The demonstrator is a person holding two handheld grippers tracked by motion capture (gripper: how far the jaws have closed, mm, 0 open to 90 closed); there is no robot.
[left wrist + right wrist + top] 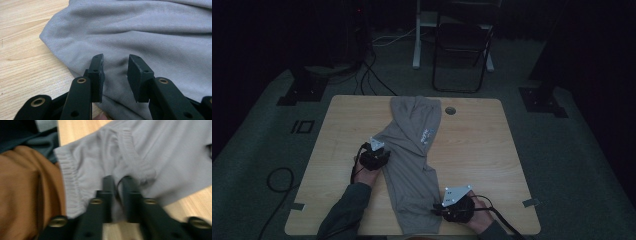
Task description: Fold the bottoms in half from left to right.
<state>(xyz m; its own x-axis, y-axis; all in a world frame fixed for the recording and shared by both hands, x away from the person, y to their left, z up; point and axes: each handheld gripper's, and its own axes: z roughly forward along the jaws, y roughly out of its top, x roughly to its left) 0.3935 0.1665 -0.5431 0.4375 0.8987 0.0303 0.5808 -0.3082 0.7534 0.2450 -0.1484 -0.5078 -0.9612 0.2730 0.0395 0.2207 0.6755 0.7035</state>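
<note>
Left tongs (379,152): held at the left edge of the grey sweatpants (412,165), about midway along them; forearm in a dark sleeve (344,212) comes up from the near edge. In the left gripper view the jaws stand apart over the cloth, nothing pinched between the pads.
Right tongs (443,210): low at the near right, by the waistband end, pointing left. In the blurred right gripper view the jaws sit close together with a fold of ribbed cloth between them; whether they press on it, I cannot tell.
Counter (482,150): light wood, rounded corners, a cable hole (450,110) near the far edge.
Room: dim; grey floor, a black folding chair (462,45) behind the counter, cables (367,70) on the floor.
Sweatpants: grey, lying diagonally across the counter's middle, folded lengthwise, small blue print (427,135) on one leg, elastic waistband toward the person.
</note>
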